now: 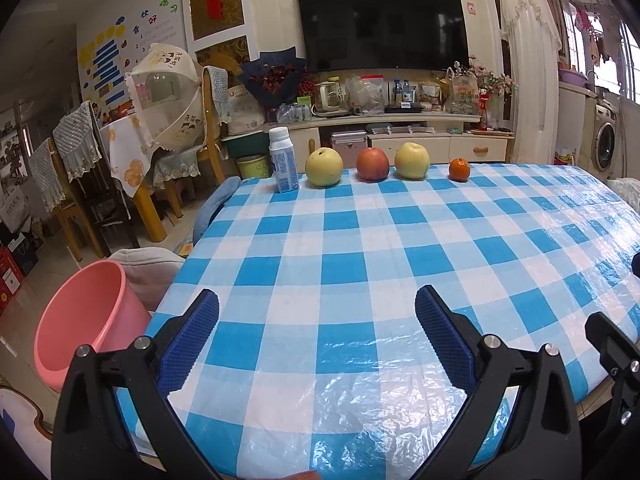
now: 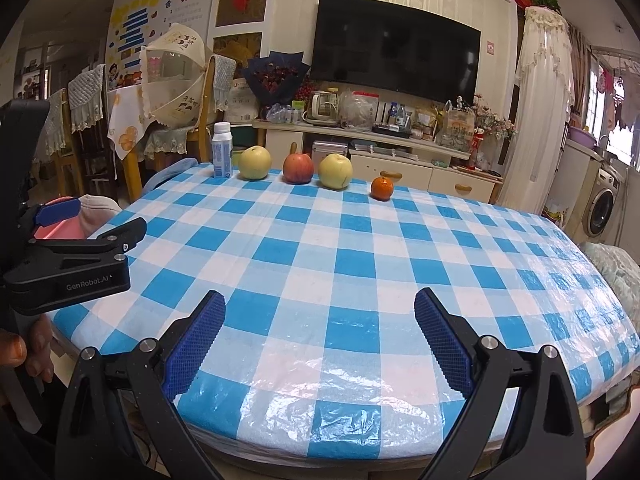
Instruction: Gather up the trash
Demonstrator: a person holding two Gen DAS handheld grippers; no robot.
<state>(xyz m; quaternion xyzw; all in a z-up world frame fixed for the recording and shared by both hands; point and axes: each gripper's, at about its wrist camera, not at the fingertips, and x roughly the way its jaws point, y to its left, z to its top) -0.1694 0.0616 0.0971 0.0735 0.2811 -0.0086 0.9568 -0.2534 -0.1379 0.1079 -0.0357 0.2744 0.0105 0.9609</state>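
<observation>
A small white and blue milk bottle [image 1: 283, 161] stands upright at the far left edge of the blue-checked table [image 1: 360, 264]; it also shows in the right wrist view [image 2: 222, 151]. A pink bin [image 1: 86, 316] stands on the floor left of the table. My left gripper [image 1: 316, 320] is open and empty over the near table edge, far from the bottle. My right gripper [image 2: 320, 320] is open and empty, to the right of the left gripper [image 2: 92, 224].
A row of fruit sits along the far edge: a yellow pear [image 1: 324, 167], a red apple [image 1: 372, 164], another yellow pear [image 1: 412, 161] and a small orange [image 1: 459, 169]. Chairs [image 1: 80, 184] and a second table stand at left. A TV cabinet [image 1: 400, 128] stands behind.
</observation>
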